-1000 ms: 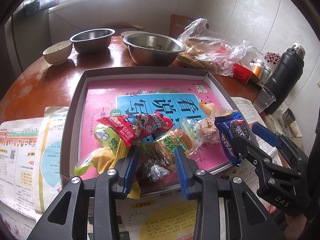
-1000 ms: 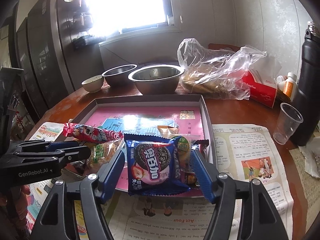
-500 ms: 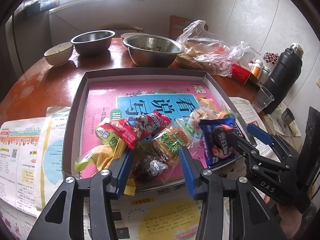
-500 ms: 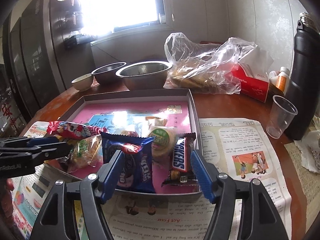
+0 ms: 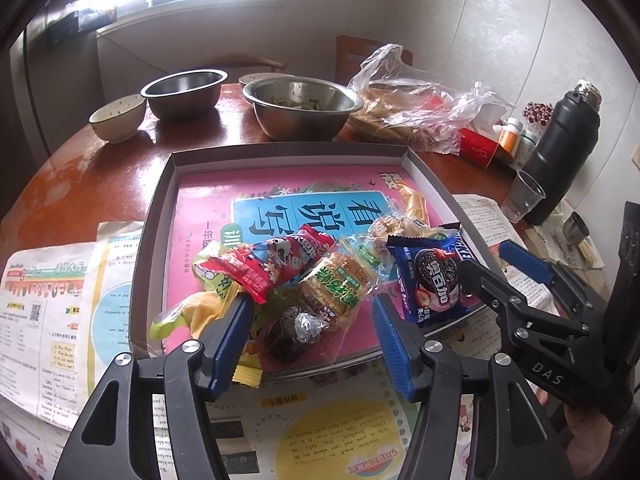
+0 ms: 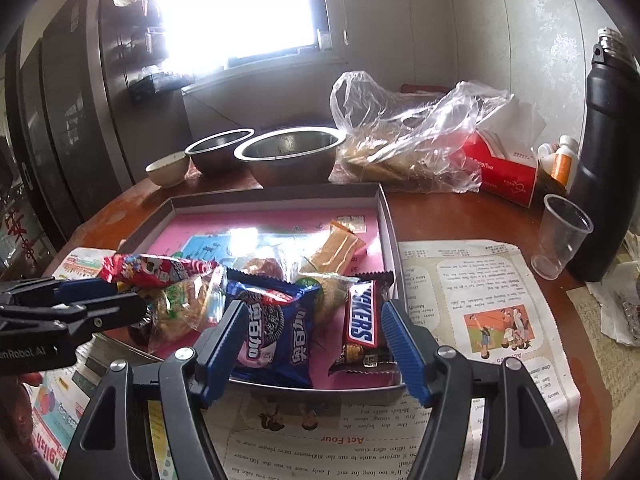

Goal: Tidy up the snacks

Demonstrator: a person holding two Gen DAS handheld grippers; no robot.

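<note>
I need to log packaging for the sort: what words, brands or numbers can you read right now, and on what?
"SNICKERS": brown bar in the box.
"DAS": right gripper body, left wrist view.
"Robot.AI", start cut off: left gripper body.
"Act Four", upside down: newspaper.
"25": blue cookie pack.
Chinese characters: cookie pack, pink sheet, red tissue box; not transcribed.
Newspaper small print, other wrappers: too small.

Left tool [image 5: 312,336] jaws just opening, gripping nothing, right tool [image 6: 310,344] jaws parted, angled downward

Glossy plastic snack wrappers [image 5: 276,268], metal bowl [image 5: 300,108]
</note>
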